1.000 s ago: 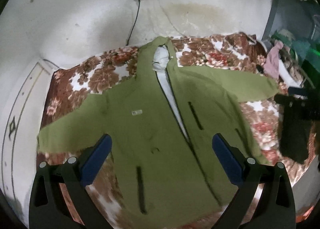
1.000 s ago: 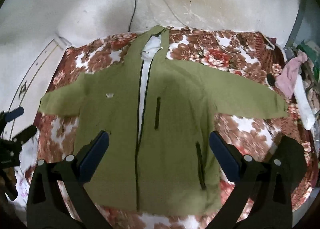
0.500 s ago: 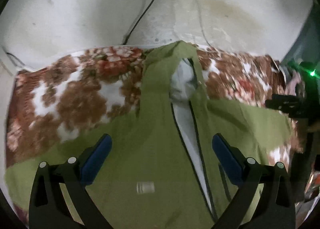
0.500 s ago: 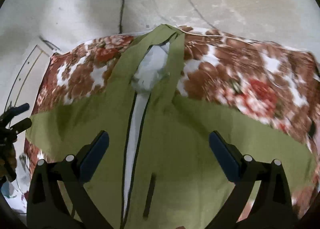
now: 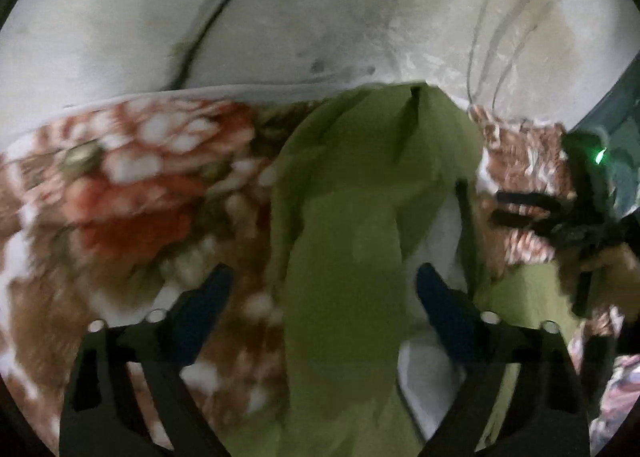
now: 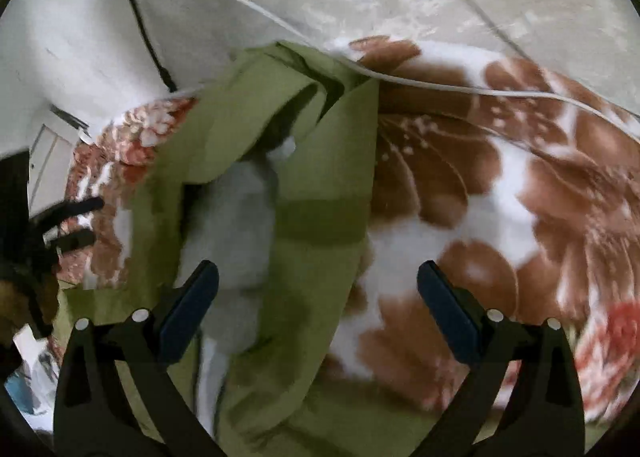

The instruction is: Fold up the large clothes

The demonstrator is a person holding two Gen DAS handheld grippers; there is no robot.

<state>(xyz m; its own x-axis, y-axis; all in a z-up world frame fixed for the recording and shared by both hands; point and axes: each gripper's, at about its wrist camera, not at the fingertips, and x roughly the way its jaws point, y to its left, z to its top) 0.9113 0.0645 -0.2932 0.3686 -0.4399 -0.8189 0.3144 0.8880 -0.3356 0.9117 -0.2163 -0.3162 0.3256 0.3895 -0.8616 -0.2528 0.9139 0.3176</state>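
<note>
Green jacket's hood on a flowered blanket, both grippers over it.

The blanket [image 5: 132, 193] lies under the jacket [image 5: 344, 217], whose hood sits between and ahead of the left gripper [image 5: 322, 289]; right gripper [image 6: 318, 285] likewise. Both jaws wide, just closing slightly, pressing on nothing.

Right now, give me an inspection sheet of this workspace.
Surface: floral blanket, brown, white and red, spread against the wall.
Job's things: green jacket lying on the blanket, hood end towards the wall, white lining showing.
Clutter: nothing seen on the blanket.
Grippers: left gripper and right gripper both open above the hood, jaws just narrowed slightly, gripping nothing.
Cables: white cable across blanket and hood tip; black cable on the wall.
Surroundings: stained pale wall.
</note>
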